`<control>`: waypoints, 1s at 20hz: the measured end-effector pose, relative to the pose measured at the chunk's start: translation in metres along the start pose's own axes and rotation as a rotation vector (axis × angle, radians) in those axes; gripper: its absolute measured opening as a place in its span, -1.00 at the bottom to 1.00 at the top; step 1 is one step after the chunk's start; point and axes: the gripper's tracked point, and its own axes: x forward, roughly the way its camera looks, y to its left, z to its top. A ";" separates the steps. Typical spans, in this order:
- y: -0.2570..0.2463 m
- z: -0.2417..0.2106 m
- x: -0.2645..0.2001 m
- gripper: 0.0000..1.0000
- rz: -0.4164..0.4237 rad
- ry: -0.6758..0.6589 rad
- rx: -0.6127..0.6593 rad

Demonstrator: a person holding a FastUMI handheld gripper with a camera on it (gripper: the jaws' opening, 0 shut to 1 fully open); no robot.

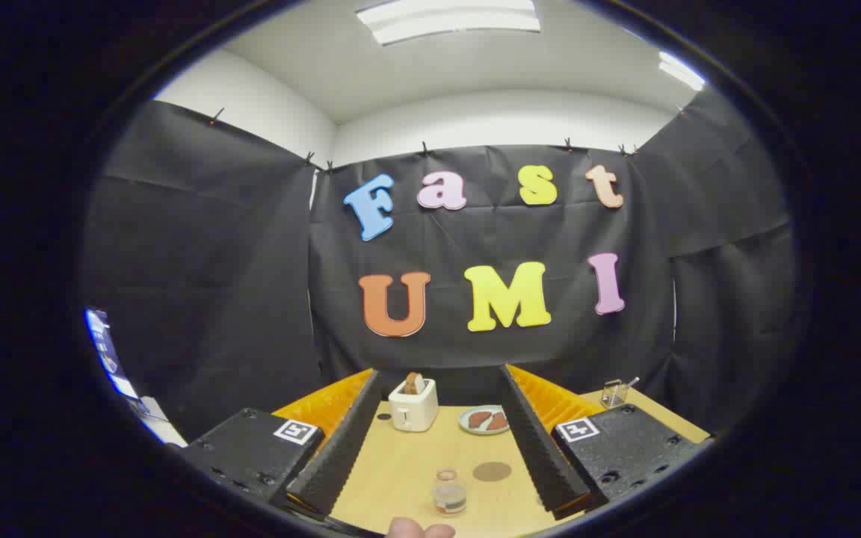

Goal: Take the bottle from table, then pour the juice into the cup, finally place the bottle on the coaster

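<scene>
The gripper (442, 448) has its two fingers spread wide, holding nothing. A small clear glass bottle (449, 493) stands upright on the pale wooden table (400, 478), low between the fingers, with a round brown coaster (492, 471) just right of it

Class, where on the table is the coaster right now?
In the gripper view, the coaster lies flat on the table between the open hand-held gripper's fingers, just right of the glass jar and nearer than the plate.
</scene>
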 end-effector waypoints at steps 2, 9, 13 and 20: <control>0.001 0.002 -0.001 1.00 0.000 -0.004 -0.002; 0.014 -0.004 0.001 1.00 0.026 0.018 -0.013; 0.018 -0.012 0.003 1.00 0.034 0.039 0.006; 0.022 -0.019 0.003 1.00 0.031 0.057 -0.038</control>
